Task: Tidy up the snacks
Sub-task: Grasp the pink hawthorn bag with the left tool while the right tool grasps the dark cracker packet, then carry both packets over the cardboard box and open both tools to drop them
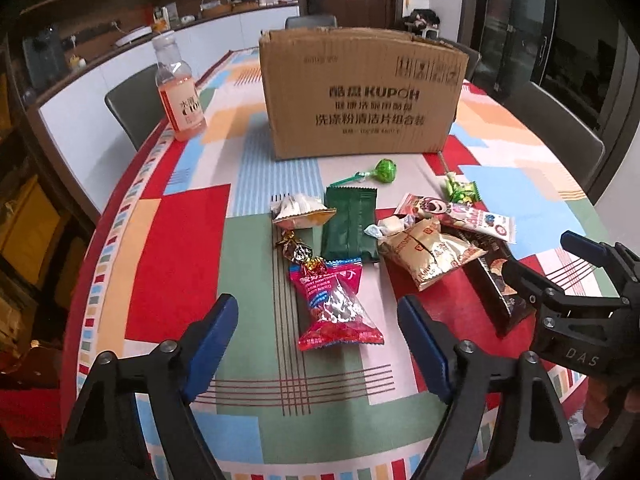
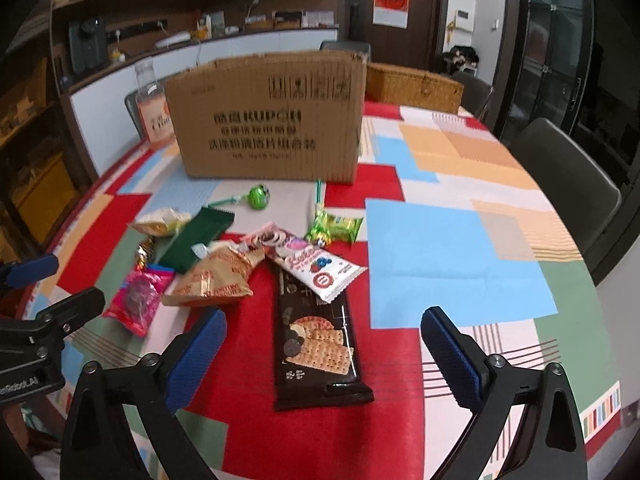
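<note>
Here, the left gripper (image 1: 318, 344) and right gripper (image 2: 322, 354) gape, holding nothing, above snacks (image 1: 340, 304) before the cardboard box (image 1: 360, 92); bare tablecloth (image 2: 460, 264) lies rightward. Only the right view shows a wicker basket (image 2: 414, 82).

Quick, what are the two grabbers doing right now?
Left gripper: open, holding nothing, above the pink snack bag.
Right gripper: open, holding nothing, above the brown biscuit pack.

Worktop (image 1: 192, 248) in patchwork cloth, bearing a cardboard box (image 1: 360, 92); bottle (image 1: 180, 92) to the box's left, scattered snack packets (image 1: 344, 232) before it, wicker basket (image 2: 416, 82) behind.
</note>
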`<move>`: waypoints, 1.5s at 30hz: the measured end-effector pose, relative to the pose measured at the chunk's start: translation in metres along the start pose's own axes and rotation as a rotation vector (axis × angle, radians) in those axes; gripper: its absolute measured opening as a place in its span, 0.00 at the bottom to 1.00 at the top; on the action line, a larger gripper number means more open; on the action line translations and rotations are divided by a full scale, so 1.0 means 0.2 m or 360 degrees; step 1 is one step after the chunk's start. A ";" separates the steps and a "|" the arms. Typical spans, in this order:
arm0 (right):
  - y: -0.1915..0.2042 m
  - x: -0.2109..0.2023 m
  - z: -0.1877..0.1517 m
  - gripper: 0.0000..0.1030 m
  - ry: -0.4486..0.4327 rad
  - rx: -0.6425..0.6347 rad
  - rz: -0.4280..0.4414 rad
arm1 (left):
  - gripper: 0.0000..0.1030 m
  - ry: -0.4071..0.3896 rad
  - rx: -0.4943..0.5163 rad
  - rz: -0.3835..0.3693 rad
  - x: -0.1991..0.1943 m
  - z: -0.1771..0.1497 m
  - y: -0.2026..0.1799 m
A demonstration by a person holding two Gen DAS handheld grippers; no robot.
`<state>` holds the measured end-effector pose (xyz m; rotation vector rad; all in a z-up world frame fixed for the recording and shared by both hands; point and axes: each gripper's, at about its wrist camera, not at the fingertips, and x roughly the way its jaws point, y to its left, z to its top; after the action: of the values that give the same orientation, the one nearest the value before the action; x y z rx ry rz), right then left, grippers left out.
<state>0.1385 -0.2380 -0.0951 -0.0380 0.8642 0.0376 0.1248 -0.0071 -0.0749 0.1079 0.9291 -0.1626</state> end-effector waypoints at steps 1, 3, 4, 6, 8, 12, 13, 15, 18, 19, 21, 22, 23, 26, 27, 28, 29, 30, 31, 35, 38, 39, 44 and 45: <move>0.00 0.02 0.00 0.91 0.0019 -0.0005 0.0002 | 0.77 0.0017 0.0005 -0.0004 0.02 0.01 0.00; 0.00 0.05 0.00 0.89 0.0046 -0.0008 0.0003 | 0.75 0.0056 0.0010 -0.0014 0.06 0.01 0.00; -0.01 0.07 0.00 0.88 0.0066 -0.0003 0.0004 | 0.73 0.0073 0.0011 -0.0017 0.07 0.02 0.00; -0.01 0.11 0.01 0.85 0.0108 0.0005 0.0010 | 0.70 0.0106 0.0011 -0.0023 0.11 0.03 0.00; -0.01 0.14 0.00 0.82 0.0141 -0.0001 0.0010 | 0.69 0.0136 0.0014 -0.0034 0.15 0.04 0.00; 0.00 0.18 0.00 0.76 0.0193 -0.0010 0.0014 | 0.62 0.0214 0.0008 -0.0060 0.23 0.05 -0.01; 0.00 0.19 0.00 0.74 0.0203 -0.0012 0.0015 | 0.61 0.0227 0.0007 -0.0065 0.25 0.05 -0.01; 0.00 0.21 0.00 0.71 0.0229 -0.0016 0.0018 | 0.61 0.0253 0.0004 -0.0065 0.27 0.05 -0.01; 0.00 0.24 -0.01 0.67 0.0263 -0.0016 0.0025 | 0.57 0.0286 0.0007 -0.0067 0.31 0.06 -0.02; 0.00 0.25 -0.01 0.66 0.0272 -0.0015 0.0027 | 0.55 0.0295 0.0010 -0.0071 0.32 0.06 -0.02; 0.00 0.27 -0.02 0.63 0.0296 -0.0014 0.0040 | 0.51 0.0320 0.0011 -0.0070 0.34 0.06 -0.03; 0.00 0.27 -0.02 0.62 0.0303 -0.0015 0.0048 | 0.50 0.0327 0.0010 -0.0078 0.34 0.06 -0.03; 0.00 0.28 -0.02 0.62 0.0307 -0.0022 0.0051 | 0.50 0.0337 0.0010 -0.0083 0.35 0.06 -0.03; 0.01 0.30 -0.02 0.59 0.0325 -0.0035 0.0061 | 0.48 0.0366 0.0003 -0.0085 0.37 0.06 -0.03; 0.01 0.30 -0.02 0.59 0.0324 -0.0041 0.0061 | 0.46 0.0367 0.0005 -0.0075 0.38 0.06 -0.03; 0.01 0.30 -0.02 0.59 0.0323 -0.0050 0.0057 | 0.44 0.0363 0.0007 -0.0067 0.38 0.07 -0.03; 0.01 0.30 -0.02 0.58 0.0319 -0.0058 0.0059 | 0.44 0.0362 0.0011 -0.0063 0.39 0.07 -0.03; 0.02 0.30 -0.01 0.55 0.0316 -0.0063 0.0066 | 0.44 0.0362 0.0014 -0.0063 0.39 0.07 -0.03; 0.02 0.30 -0.01 0.51 0.0316 -0.0066 0.0073 | 0.43 0.0363 0.0014 -0.0066 0.39 0.07 -0.03; 0.02 0.30 0.00 0.49 0.0332 -0.0054 0.0096 | 0.38 0.0358 0.0030 -0.0070 0.38 0.07 -0.04; 0.00 0.27 0.00 0.49 0.0335 -0.0016 0.0135 | 0.37 0.0322 0.0048 -0.0082 0.34 0.07 -0.06; -0.01 0.25 0.01 0.49 0.0325 -0.0006 0.0145 | 0.37 0.0304 0.0056 -0.0082 0.32 0.08 -0.06; -0.02 0.11 0.03 0.49 0.0242 0.0022 0.0161 | 0.37 0.0186 0.0093 -0.0102 0.19 0.11 -0.10; -0.02 0.08 0.04 0.49 0.0222 0.0022 0.0153 | 0.37 0.0167 0.0095 -0.0111 0.16 0.12 -0.10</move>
<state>0.1553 -0.2414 -0.1032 0.0139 1.0050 0.1203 0.1586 -0.0336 -0.0873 0.1407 1.0336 -0.2513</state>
